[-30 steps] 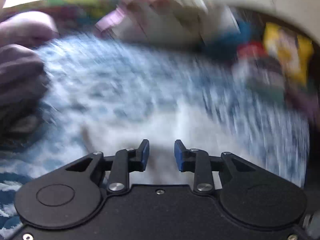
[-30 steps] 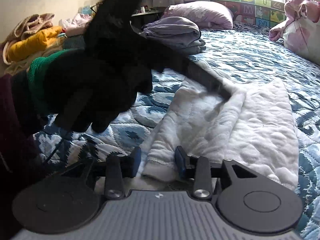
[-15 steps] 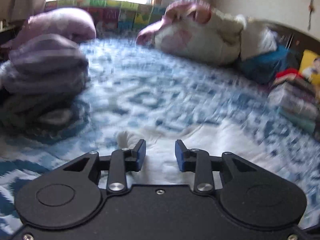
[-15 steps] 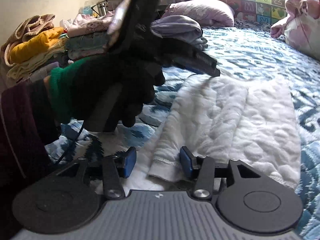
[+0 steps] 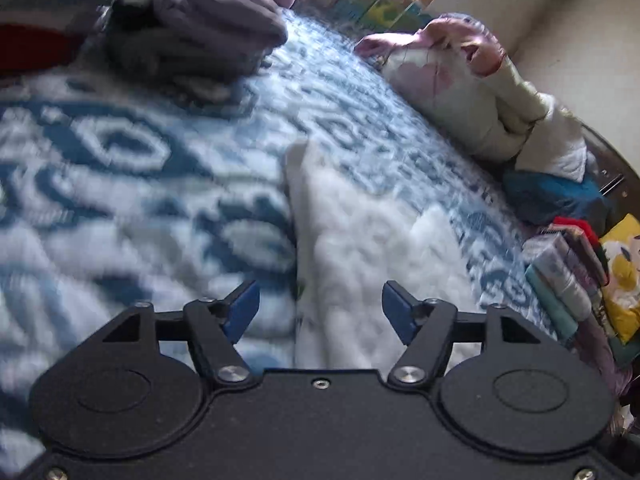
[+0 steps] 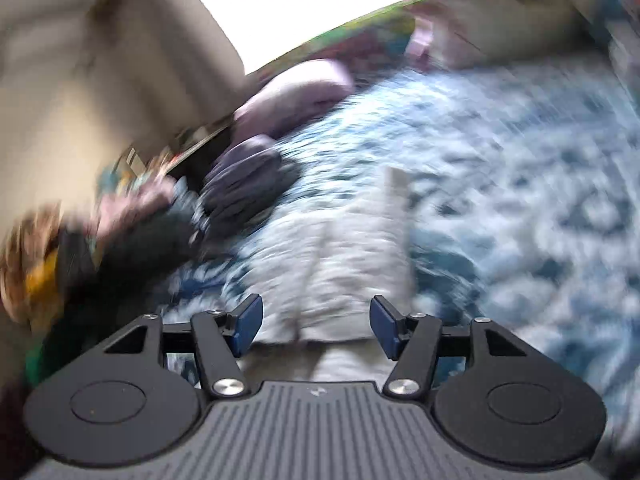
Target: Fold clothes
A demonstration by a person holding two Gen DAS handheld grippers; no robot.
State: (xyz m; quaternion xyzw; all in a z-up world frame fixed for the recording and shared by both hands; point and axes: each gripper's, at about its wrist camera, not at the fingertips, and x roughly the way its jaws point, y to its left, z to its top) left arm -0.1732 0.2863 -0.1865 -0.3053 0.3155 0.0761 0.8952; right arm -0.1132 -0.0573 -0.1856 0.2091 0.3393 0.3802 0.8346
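- The left claw (image 5: 320, 312) fills the bottom of the left wrist view; its jaws have just been opening and stand wide, the two blue pads (image 5: 242, 310) clear of any cloth.
- Just beyond it lies one white garment (image 5: 360, 240), folded into a long strip; its long axis runs from lower centre up to a narrow end at mid-frame, on the blue-and-white patterned bedspread (image 5: 120, 152).
- The cloth is quilted and puffy, with a flat hemmed edge down its left side.
- In the right wrist view, heavily blurred, the right claw (image 6: 316, 326) has likewise just been opening and stands wide, holding nothing; the garment's near end lies below and between the pads.
- There the strip runs up and slightly right from bottom centre.
- Farther off in the left wrist view: one folded grey-purple pile (image 5: 192, 36) at upper left, one pink-and-cream bundle (image 5: 460, 92) at upper right, one stack of folded clothes (image 5: 568, 280) at the right edge.
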